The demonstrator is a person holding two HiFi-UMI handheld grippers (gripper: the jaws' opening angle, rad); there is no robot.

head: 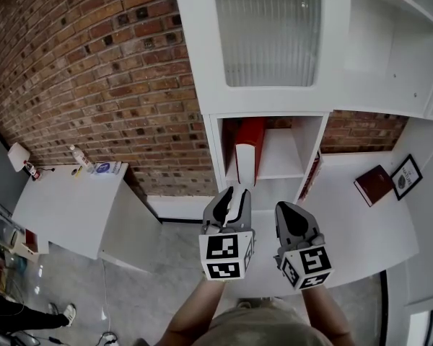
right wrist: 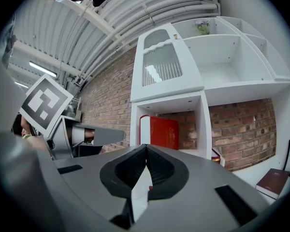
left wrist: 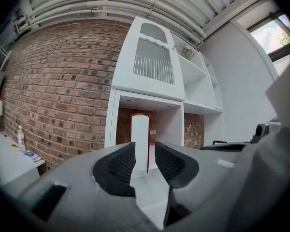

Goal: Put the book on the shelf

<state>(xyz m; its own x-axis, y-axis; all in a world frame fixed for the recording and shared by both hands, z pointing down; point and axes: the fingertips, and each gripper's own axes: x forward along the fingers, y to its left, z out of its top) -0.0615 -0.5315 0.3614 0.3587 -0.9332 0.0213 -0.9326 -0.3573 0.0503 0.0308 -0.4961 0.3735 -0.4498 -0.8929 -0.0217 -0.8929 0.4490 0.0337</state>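
Note:
A red book with a white page edge stands upright in the low cubby of the white shelf unit. My left gripper is level in front of that cubby, just short of the book. Its jaws stand a narrow gap apart with nothing between them. In the left gripper view the book shows beyond the gap of the left gripper. My right gripper hangs beside it to the right, shut and empty. In the right gripper view the right gripper has its tips touching, with the book ahead on the left.
A dark red book lies flat on the white counter right of the cubby, beside a framed picture. Another book leans against the cubby's right wall. A white table with a bottle stands at left by the brick wall.

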